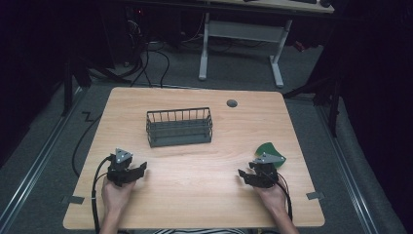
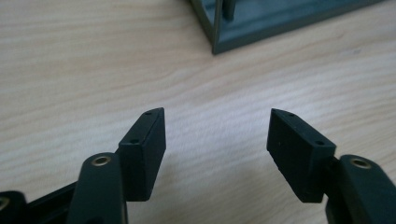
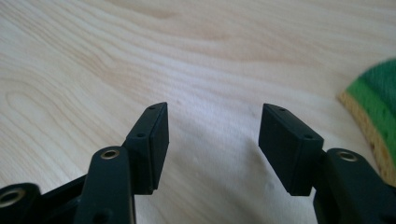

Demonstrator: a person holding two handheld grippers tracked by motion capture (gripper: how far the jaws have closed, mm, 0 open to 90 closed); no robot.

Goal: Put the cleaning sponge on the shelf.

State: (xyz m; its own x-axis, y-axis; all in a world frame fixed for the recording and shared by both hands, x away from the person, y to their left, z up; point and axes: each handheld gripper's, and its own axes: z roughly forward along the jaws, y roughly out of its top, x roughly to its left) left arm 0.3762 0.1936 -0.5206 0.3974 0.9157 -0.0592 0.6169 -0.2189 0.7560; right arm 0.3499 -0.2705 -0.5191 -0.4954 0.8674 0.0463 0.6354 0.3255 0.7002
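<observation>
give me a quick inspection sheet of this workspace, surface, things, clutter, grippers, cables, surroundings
surface: light wooden table, with a grey round cap near its far edge
job's things: dark wire basket at centre, nothing seen inside; green sponge with a yellow underside, flat by the right gripper
clutter: nothing seen
grippers: left gripper and right gripper both open, holding nothing, low over the near part of the table
cables: black cable trails from the left gripper; more lie on the floor beyond the table
surroundings: grey carpet, white-legged desk behind, dark room
</observation>
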